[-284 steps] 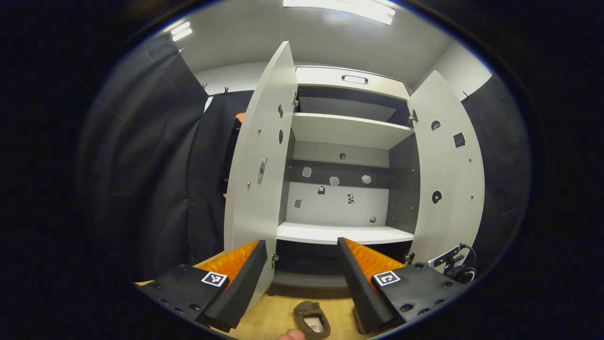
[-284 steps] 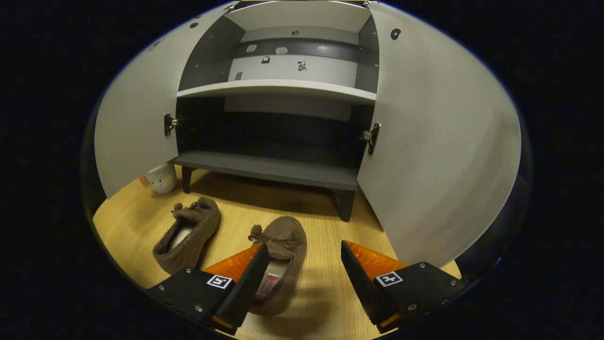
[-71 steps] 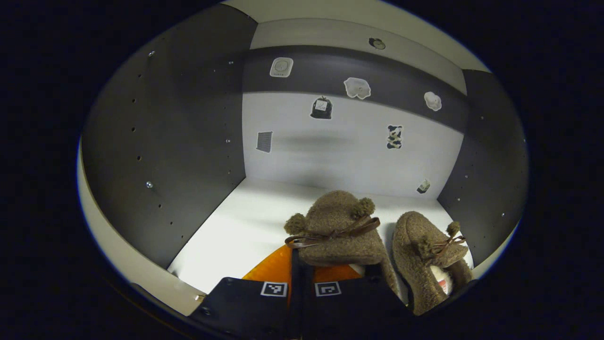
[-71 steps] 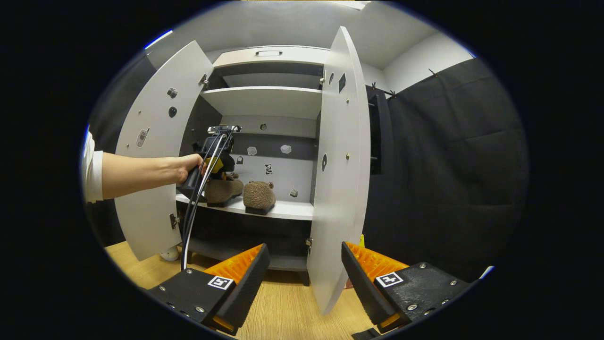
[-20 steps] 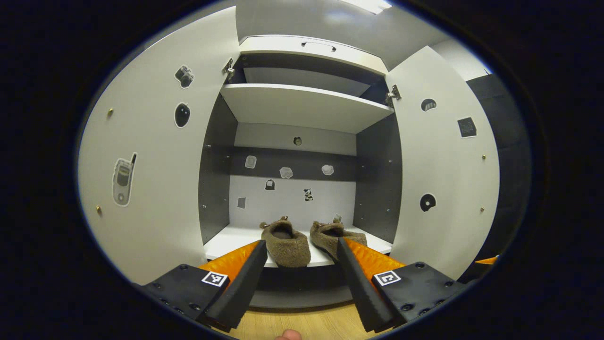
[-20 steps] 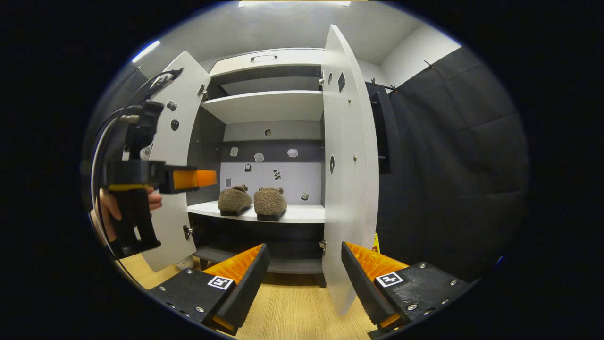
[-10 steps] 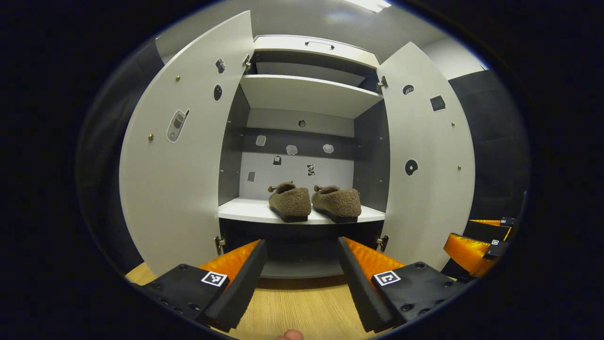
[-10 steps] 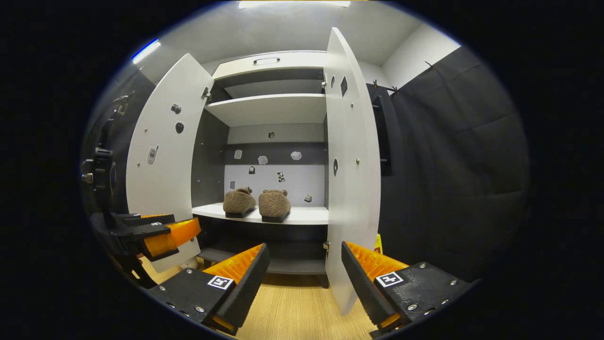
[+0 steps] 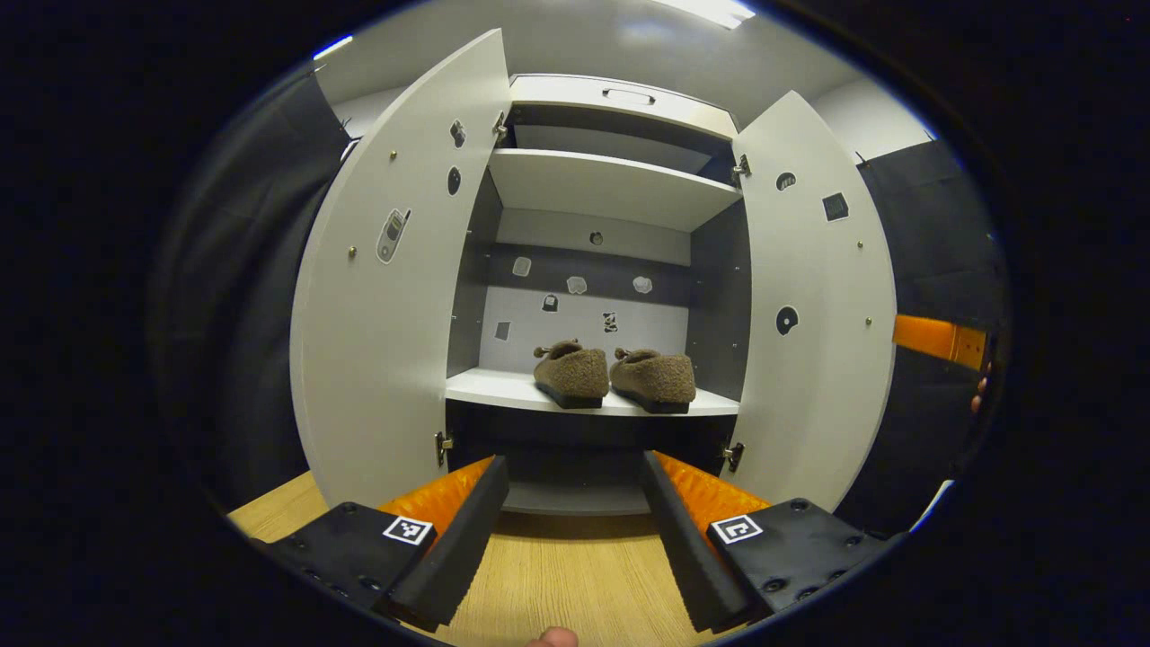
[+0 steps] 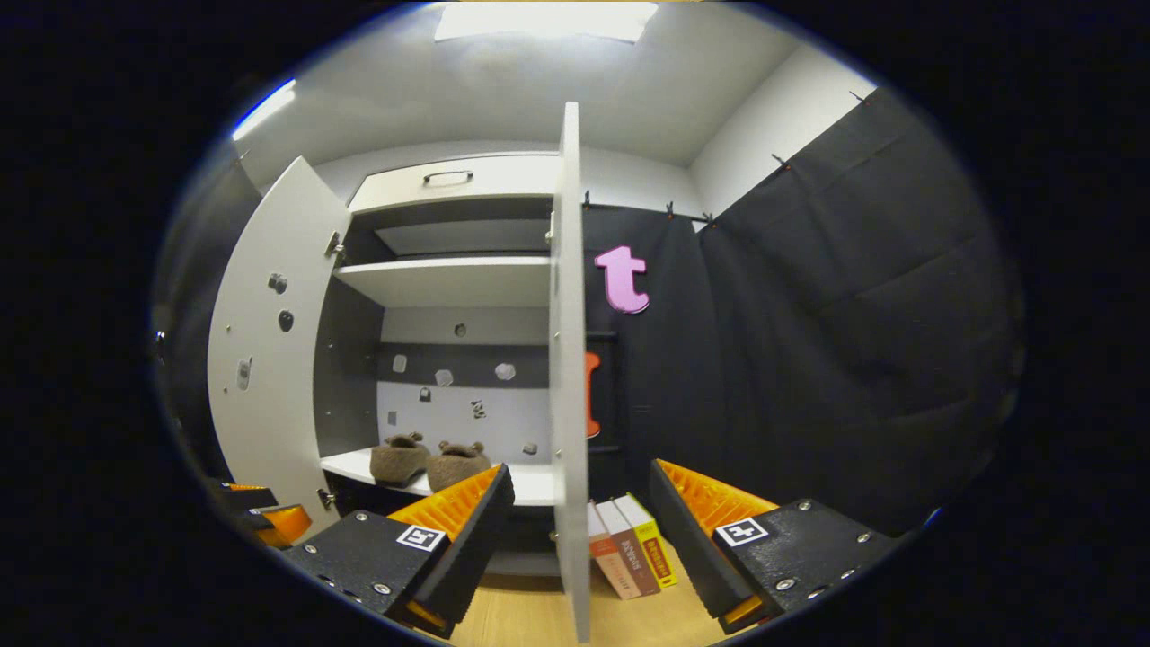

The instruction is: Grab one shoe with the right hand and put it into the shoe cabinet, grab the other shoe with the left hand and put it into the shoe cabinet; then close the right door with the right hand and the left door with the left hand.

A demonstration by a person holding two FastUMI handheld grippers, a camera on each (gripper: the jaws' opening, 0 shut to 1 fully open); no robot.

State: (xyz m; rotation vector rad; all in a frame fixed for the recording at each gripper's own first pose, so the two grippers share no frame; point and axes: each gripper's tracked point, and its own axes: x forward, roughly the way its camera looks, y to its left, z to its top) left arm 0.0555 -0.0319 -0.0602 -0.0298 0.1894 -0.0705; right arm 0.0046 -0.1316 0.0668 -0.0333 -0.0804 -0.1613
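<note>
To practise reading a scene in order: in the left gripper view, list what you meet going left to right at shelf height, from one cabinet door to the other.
Left door → left shoe → right shoe → right door → right gripper.

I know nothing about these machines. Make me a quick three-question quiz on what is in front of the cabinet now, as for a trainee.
1. True or false: both shoes sit side by side on the white shelf.
2. The right door is: A) shut, B) open, seen edge-on between the right tongs, C) missing.
3. Fill in: beside the cabinet, some ____ stand on the wooden floor.

Key: 1 true. 2 B. 3 books.
</note>
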